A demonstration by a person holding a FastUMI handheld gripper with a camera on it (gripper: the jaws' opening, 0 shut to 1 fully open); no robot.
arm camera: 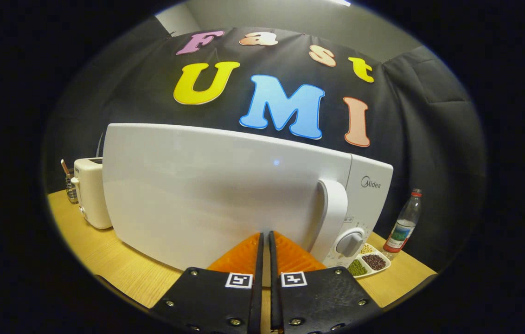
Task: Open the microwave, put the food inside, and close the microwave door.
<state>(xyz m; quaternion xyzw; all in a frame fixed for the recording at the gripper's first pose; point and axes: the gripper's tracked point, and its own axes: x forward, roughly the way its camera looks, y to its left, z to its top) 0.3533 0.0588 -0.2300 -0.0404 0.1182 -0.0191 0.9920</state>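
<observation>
Hand-held gripper [265, 239] at bottom centre had fingers closed together, holding nothing, tips at the glossy white microwave [225, 195] door, mid-frame on the wooden desk [118, 273]. Door looked shut; likely opening step, next reaching the white handle [334, 218].

white toaster [92, 192], utensil holder [71, 188] behind it, water bottle [404, 221], wooden table [118, 269]

The microwave [225, 195] has a smooth, glossy white plastic door and handle [334, 215]; the surface [118, 269] is pale wood-grain with a matt look; the bottle [404, 222] is clear plastic; the toaster [91, 195] is glossy cream plastic; the booth wall is matt black cloth
</observation>
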